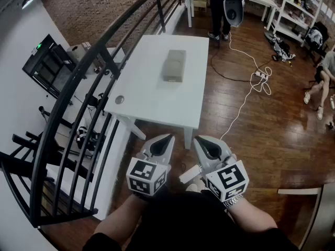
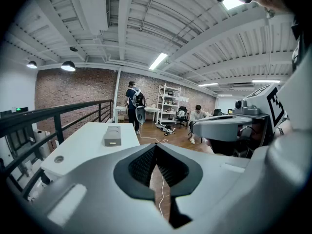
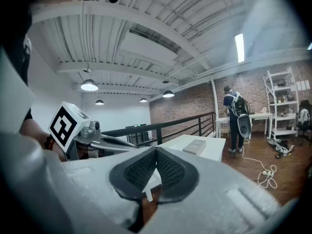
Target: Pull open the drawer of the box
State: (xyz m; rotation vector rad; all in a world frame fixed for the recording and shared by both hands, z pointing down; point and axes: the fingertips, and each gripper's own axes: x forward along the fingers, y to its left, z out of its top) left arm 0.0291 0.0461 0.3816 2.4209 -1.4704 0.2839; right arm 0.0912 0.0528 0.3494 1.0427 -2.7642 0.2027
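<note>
Box [image 1: 174, 65] and drawer sit well apart from my jaws, so the pull has not begun. On my left gripper [image 1: 161, 144] the jaws are pressed together pad to pad, with nothing between them. My right gripper [image 1: 208, 146] is the same, closed on nothing. I hold the two side by side, low and close to my body, tips pointing forward. I judge this a resting carry, since nothing is within reach to grasp.

Past the tips is wooden floor, then the near edge of the white desk [image 1: 141, 101]. The box lies flat near the middle of the desk with one short end turned toward me. I take that end for the drawer front, which would suit a straight pull toward me, but it is too small for me to make out a handle. A black railing [image 1: 89, 72] runs close along the desk's left side, so the open floor in front looks like the way in.

Counted:
- two grippers, both empty
- one box
- one desk carrying it
- one white cable [image 1: 246, 95] trailing over the floor to the right
- two people far off, one standing [image 1: 219, 9] and one seated [image 1: 325, 69]
</note>
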